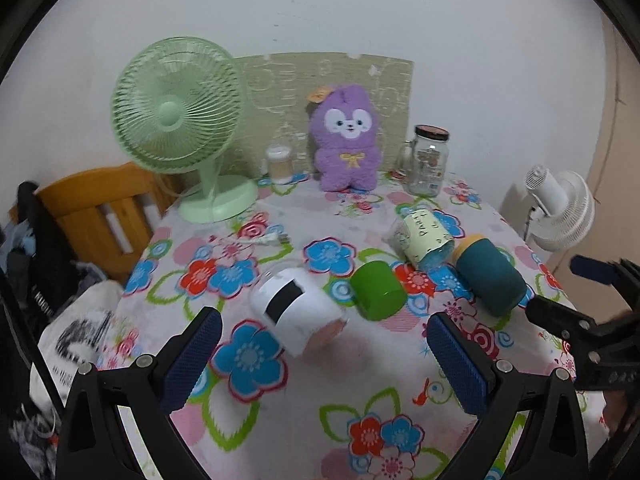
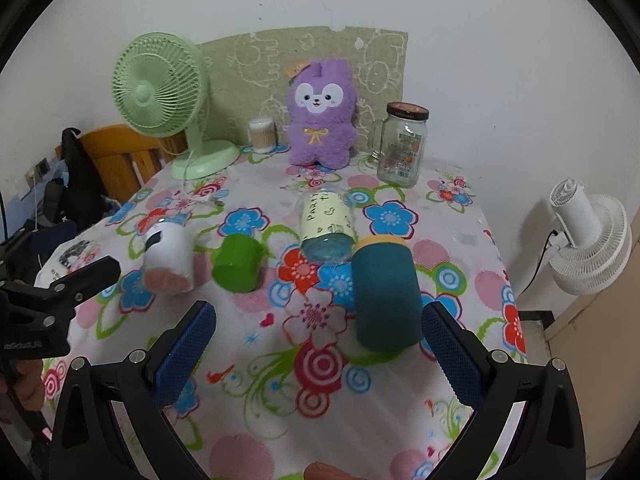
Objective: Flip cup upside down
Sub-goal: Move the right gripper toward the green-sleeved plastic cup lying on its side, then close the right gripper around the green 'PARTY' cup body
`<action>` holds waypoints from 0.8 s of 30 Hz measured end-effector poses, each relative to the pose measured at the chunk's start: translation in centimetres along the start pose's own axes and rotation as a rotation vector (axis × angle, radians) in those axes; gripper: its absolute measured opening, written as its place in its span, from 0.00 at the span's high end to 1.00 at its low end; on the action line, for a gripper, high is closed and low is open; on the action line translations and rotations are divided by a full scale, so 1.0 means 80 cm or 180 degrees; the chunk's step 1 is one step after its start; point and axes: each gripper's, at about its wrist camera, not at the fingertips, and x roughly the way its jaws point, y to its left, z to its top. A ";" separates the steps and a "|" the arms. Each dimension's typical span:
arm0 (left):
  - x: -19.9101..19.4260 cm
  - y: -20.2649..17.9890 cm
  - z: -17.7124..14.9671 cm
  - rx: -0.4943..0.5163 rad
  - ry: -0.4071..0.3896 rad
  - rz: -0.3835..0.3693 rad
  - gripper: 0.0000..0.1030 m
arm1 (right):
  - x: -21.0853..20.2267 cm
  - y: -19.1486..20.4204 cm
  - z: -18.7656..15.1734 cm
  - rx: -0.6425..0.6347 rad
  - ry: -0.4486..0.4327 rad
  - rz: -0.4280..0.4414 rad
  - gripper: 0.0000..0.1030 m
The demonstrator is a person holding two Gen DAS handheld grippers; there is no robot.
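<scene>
Several cups lie on their sides on the flowered tablecloth (image 1: 320, 400). A white cup with a black stripe (image 1: 294, 314) lies just ahead of my left gripper (image 1: 324, 356), which is open and empty. A green cup (image 1: 378, 290), a clear cup with a pale yellow label (image 1: 424, 238) and a teal cup (image 1: 490, 278) lie to its right. In the right wrist view the teal cup (image 2: 386, 294) lies just ahead of my right gripper (image 2: 318, 354), open and empty, near its right finger. The green cup (image 2: 238, 264), white cup (image 2: 170, 260) and labelled cup (image 2: 328, 224) lie further left.
At the back of the table stand a green desk fan (image 1: 180, 120), a purple plush toy (image 1: 348, 140), a glass jar with a lid (image 1: 428, 160) and a small cotton swab container (image 1: 280, 164). A wooden chair (image 1: 100, 216) is at left, a white fan (image 1: 560, 208) at right.
</scene>
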 end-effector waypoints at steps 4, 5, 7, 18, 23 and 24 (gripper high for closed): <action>0.022 0.000 0.017 0.0155 0.0014 -0.0112 0.00 | 0.026 -0.011 0.017 0.0056 0.0098 0.0031 0.00; 0.026 -0.002 0.021 0.0194 0.0002 -0.0123 0.00 | 0.035 -0.013 0.023 0.0058 0.0127 0.0047 0.00; 0.038 -0.004 0.032 0.0311 -0.0018 -0.0161 0.00 | 0.048 -0.014 0.032 0.0021 0.0176 0.0039 0.00; 0.101 -0.023 0.066 0.0978 0.0039 -0.0265 0.00 | 0.124 -0.012 0.056 -0.0139 0.0398 0.0020 0.00; 0.137 -0.026 0.077 0.1098 0.0166 -0.0464 0.00 | 0.159 -0.021 0.068 -0.0041 0.0541 0.0087 0.00; 0.141 -0.026 0.079 0.1098 0.0195 -0.0511 0.00 | 0.164 -0.022 0.070 -0.0025 0.0560 0.0097 0.00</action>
